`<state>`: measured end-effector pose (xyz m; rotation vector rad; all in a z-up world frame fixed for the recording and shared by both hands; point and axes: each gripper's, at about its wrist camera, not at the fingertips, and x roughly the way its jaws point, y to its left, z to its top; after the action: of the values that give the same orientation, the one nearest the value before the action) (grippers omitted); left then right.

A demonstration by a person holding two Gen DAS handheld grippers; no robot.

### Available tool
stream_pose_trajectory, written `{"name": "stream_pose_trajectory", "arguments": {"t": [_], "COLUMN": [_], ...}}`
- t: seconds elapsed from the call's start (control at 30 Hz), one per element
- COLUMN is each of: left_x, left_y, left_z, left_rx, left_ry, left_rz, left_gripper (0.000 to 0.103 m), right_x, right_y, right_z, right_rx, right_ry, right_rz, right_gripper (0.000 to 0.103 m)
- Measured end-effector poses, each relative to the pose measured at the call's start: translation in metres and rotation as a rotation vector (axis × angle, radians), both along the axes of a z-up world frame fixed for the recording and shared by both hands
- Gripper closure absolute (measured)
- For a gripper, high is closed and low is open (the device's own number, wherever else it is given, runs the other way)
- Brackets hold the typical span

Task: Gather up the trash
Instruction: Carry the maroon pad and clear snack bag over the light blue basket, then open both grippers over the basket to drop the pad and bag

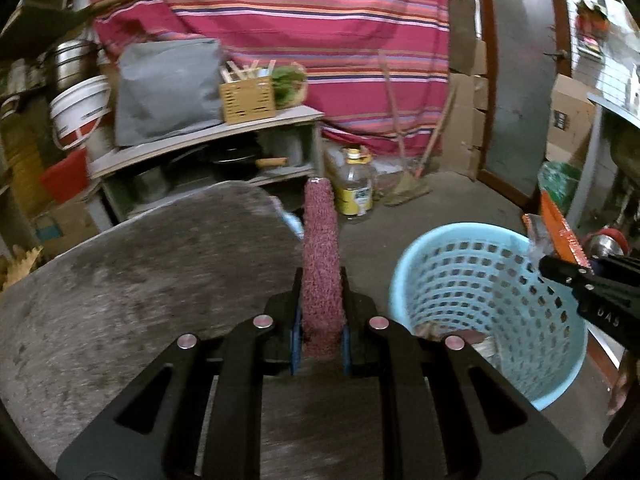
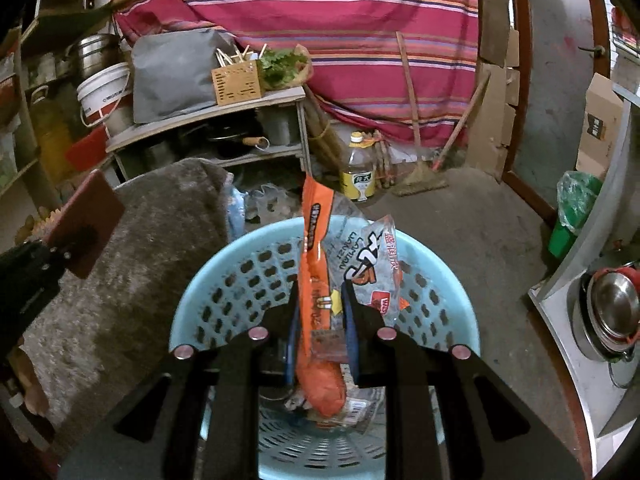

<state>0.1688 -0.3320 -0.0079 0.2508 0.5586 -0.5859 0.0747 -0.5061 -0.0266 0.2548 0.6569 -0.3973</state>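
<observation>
Above the blue basket [image 2: 192, 312], right fingers [image 2: 356, 312] clamped on an upright orange wrapper [image 2: 314, 248], long axis vertical.

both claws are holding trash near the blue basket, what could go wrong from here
The orange wrapper in the right claw is long and floppy; released now, it might drape over the basket rim instead of dropping in. The left claw holds the maroon scouring pad beside the basket, above the grey mat, so letting go early would probably miss. Both claws converging on the basket could bump.
</observation>
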Motion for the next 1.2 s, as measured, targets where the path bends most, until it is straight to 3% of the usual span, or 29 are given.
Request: {"name": "stream_pose_trajectory", "arguments": {"t": [0.37,0.63,0.73,0.8,1.1,1.2], "left_x": [-0.014,-0.014,-0.013,-0.014,-0.01,-0.011], "left_y": [-0.068,-0.087,-0.087,-0.081,-0.023,0.003], "left_z": [-0.013,-0.024,-0.028,-0.026,-0.009,-0.001], "left_rx": [-0.005,-0.01,0.001,0.002,-0.043,-0.063], "left_ry": [0.037,0.08,0.09,0.068,0.007,-0.013], "left_rz": [-0.085,-0.11,-0.109,-0.093,0.031,0.069], "left_gripper": [0.09,0.088,0.071,0.048,0.01,0.006], "right_x": [-0.011,-0.015,-0.015,-0.015,-0.002,0.006], "right_y": [-0.017,-0.025,-0.026,-0.028,-0.019,-0.01], "right_z": [-0.007,-0.011,-0.012,-0.012,-0.016,-0.018], "right_rx": [0.022,0.035,0.036,0.038,0.037,0.044], "right_ry": [-0.007,-0.005,-0.004,-0.001,0.013,0.023], "right_rz": [-0.026,-0.049,-0.047,-0.048,-0.027,-0.008], "right_gripper": [0.083,0.083,0.083,0.083,0.082,0.076]}}
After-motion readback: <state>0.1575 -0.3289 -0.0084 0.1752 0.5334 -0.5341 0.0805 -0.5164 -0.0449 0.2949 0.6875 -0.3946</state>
